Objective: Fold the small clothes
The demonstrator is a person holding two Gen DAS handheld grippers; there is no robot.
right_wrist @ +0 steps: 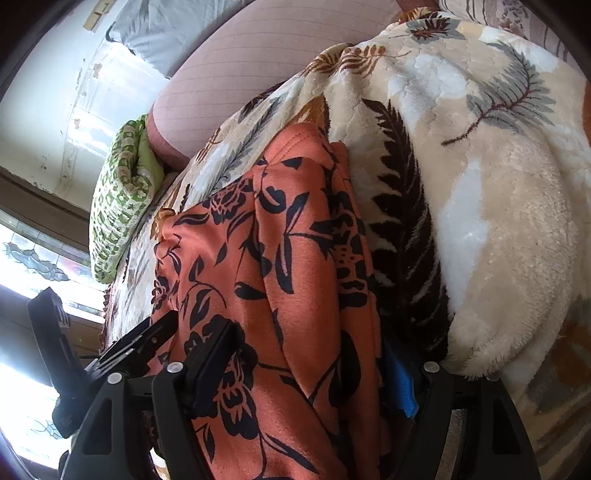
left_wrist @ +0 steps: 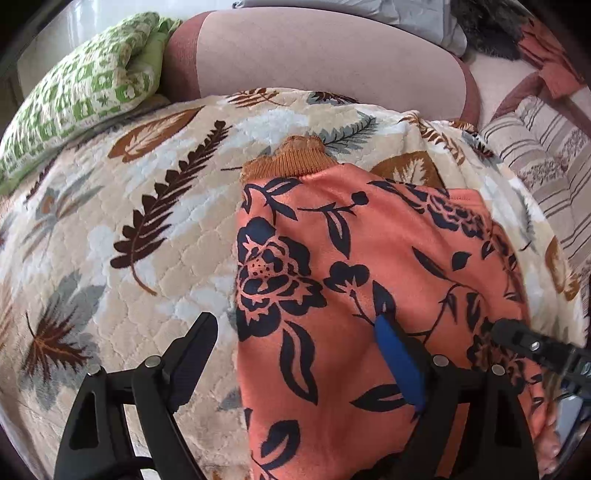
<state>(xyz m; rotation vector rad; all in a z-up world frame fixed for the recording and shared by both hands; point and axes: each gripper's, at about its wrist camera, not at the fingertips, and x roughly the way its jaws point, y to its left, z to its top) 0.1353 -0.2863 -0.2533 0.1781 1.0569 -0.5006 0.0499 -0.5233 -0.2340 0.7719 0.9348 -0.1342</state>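
Observation:
An orange garment (left_wrist: 332,280) with a dark floral print and a ribbed brown cuff (left_wrist: 291,158) lies on a leaf-patterned blanket (left_wrist: 147,221). My left gripper (left_wrist: 295,328) is open: its left finger is over the blanket and its blue-padded right finger rests on the garment near its lower edge. The other gripper's black tip (left_wrist: 517,336) shows at the right on the cloth. In the right wrist view the garment (right_wrist: 288,258) fills the space between the fingers of my right gripper (right_wrist: 306,354), which stands open around its edge; the right finger is partly hidden under the cloth.
A green-and-white patterned pillow (left_wrist: 85,85) lies at the far left. A pink sofa back (left_wrist: 325,62) rises behind the blanket. A striped cushion (left_wrist: 546,162) sits at the right. Grey cloth (left_wrist: 406,14) lies on top of the sofa back.

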